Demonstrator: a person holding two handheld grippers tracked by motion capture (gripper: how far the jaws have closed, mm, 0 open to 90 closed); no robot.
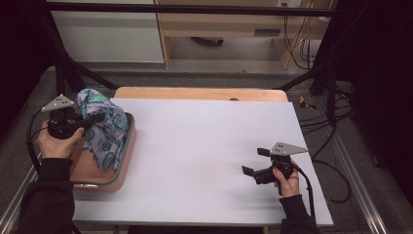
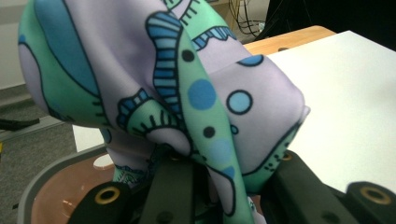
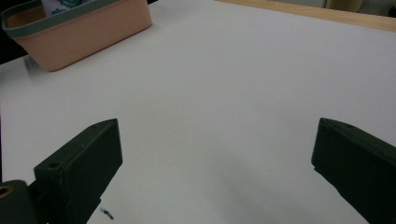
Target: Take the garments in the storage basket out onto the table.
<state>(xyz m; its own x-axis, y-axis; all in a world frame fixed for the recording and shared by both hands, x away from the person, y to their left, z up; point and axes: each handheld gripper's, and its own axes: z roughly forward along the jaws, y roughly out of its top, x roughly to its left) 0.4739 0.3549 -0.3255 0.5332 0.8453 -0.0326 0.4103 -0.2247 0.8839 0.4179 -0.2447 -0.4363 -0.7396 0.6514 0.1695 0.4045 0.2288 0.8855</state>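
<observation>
Left tool point(image 1: 92, 119) pinching soft paisley cloth point(image 1: 104, 129) over smooth pink basin point(image 1: 124, 161).

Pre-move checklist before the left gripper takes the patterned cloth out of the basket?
1. Left gripper shut on the patterned cloth: ok, fabric is bunched between its jaws.
2. Cloth free of the basket: not ok, its lower part hangs inside.
3. Snag on the basket rim: cannot tell.
4. Landing space on the white table sheet: ok, bare.
5. Right gripper out of the path: ok, open over the sheet, far from the basket.
</observation>
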